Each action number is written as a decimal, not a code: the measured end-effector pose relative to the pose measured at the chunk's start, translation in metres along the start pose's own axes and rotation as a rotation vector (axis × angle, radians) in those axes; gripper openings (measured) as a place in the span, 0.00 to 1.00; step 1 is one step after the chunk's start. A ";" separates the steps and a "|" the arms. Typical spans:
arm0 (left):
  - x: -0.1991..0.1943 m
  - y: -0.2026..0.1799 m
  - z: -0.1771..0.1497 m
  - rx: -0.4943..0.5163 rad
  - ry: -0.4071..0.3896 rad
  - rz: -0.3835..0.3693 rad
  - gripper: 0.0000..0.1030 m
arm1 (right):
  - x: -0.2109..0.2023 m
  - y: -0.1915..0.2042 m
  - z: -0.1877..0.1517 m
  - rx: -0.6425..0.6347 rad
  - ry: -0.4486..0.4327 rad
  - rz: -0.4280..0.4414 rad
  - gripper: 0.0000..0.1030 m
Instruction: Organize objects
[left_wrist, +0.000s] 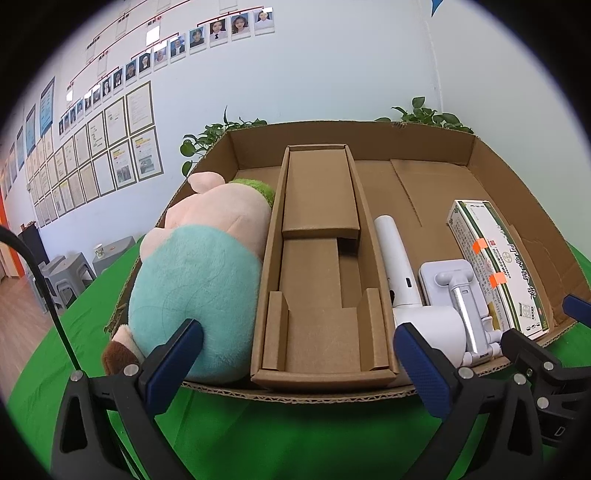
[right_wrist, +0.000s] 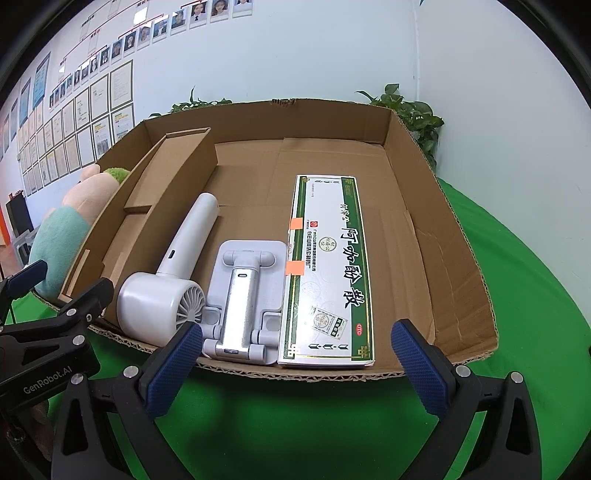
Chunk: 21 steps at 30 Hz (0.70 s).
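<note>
A shallow cardboard tray (left_wrist: 424, 147) (right_wrist: 436, 221) on the green cloth holds a plush pig toy (left_wrist: 195, 277) (right_wrist: 66, 229) at its left, a long open cardboard insert box (left_wrist: 321, 258) (right_wrist: 155, 206), a white handheld fan (left_wrist: 406, 280) (right_wrist: 166, 280), a grey folding phone stand (left_wrist: 458, 295) (right_wrist: 243, 291) and a white-and-green medicine box (left_wrist: 498, 266) (right_wrist: 328, 266). My left gripper (left_wrist: 299, 358) stands open just in front of the tray's near edge, before the insert box, empty. My right gripper (right_wrist: 295, 354) is open too, before the stand and medicine box, holding nothing.
A green cloth (right_wrist: 295, 424) covers the table. Potted plants (right_wrist: 417, 114) stand behind the tray against a white wall with framed papers (left_wrist: 110, 147). Grey stools (left_wrist: 70, 273) sit at far left. The tray's right and far floor is bare cardboard (right_wrist: 402, 240).
</note>
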<state>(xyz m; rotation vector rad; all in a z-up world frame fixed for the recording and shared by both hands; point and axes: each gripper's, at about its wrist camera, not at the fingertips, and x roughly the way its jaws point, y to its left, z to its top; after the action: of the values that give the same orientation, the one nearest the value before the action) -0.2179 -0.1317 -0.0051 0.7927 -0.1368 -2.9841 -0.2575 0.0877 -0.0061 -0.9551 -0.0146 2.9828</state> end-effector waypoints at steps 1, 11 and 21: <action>0.000 0.000 0.000 0.000 0.000 -0.001 1.00 | 0.000 0.000 0.000 0.000 0.000 0.000 1.00; 0.000 0.001 0.000 0.001 0.001 -0.002 1.00 | 0.000 0.001 0.000 0.001 0.000 0.002 1.00; 0.000 0.001 0.000 0.001 0.001 -0.002 1.00 | 0.000 0.002 0.000 0.001 0.000 0.002 1.00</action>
<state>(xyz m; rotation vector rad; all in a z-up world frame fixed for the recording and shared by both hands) -0.2174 -0.1322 -0.0051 0.7952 -0.1371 -2.9857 -0.2575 0.0855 -0.0061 -0.9561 -0.0125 2.9838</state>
